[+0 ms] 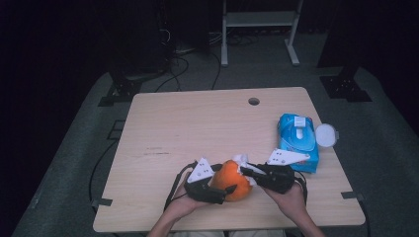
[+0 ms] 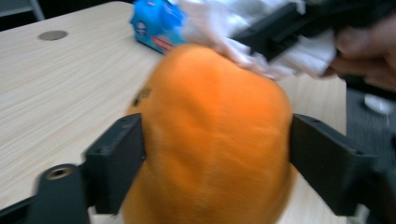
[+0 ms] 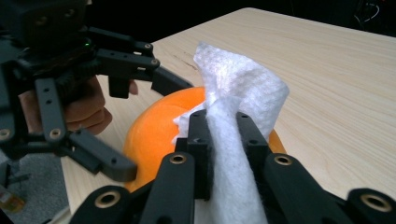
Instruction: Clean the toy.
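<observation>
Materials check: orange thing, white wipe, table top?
Orange ball: looks soft and matte, faintly fuzzy, maybe foam or plush; no gloss. White wipe: fibrous nonwoven or paper, dimpled and crumpled. Table: pale wood-grain board, likely laminate, smooth with a low sheen.

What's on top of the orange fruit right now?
A white wipe, pinched by the right gripper, presses on the orange fruit. The skin beneath it is covered.

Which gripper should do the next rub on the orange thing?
Right, probably. The right gripper is shut on the white wipe, which already touches the orange thing. The left gripper is clamped on both sides of it, so it can hold it steady.
</observation>
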`<act>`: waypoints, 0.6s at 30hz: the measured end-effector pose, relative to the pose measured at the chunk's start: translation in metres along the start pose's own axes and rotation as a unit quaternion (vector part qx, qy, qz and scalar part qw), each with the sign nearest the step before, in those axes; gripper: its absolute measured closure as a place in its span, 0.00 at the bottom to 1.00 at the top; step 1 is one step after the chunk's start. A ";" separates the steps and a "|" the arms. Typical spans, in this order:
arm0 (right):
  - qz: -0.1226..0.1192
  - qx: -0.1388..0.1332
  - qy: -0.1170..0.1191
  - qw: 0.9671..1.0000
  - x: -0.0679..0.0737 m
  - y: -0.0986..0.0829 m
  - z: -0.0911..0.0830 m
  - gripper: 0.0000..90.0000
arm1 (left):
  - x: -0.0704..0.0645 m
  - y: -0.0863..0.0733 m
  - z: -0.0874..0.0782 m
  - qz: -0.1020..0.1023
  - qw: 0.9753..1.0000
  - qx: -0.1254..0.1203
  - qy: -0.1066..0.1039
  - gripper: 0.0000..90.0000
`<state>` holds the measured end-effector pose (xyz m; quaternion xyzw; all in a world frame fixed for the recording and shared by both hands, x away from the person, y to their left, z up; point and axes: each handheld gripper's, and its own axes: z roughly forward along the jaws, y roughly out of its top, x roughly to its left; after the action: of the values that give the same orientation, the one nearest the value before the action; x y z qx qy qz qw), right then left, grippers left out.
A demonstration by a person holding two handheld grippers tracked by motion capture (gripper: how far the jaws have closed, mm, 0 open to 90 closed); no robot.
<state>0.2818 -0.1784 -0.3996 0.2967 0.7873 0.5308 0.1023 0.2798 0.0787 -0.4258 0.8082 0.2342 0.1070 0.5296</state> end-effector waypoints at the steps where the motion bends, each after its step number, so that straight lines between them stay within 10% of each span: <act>1: 0.004 0.000 0.004 1.000 -0.002 0.000 -0.001 0.88 | 0.000 -0.002 0.001 0.001 1.000 -0.001 -0.002 0.21; 10: -0.042 0.006 0.011 0.999 0.022 0.007 0.001 0.89 | -0.004 -0.001 0.002 0.007 1.000 -0.012 0.028 0.43; 13: -0.032 0.009 -0.016 0.999 0.008 0.007 -0.006 0.89 | 0.002 -0.003 -0.003 -0.014 0.999 -0.018 0.028 0.43; 18: -0.016 0.015 0.004 1.000 0.011 -0.001 -0.009 0.89 | 0.002 -0.003 0.001 -0.016 1.000 -0.018 0.016 0.44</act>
<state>0.2684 -0.1795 -0.3955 0.2830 0.8001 0.5187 0.1031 0.2811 0.0800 -0.4285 0.7930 0.2532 0.1153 0.5420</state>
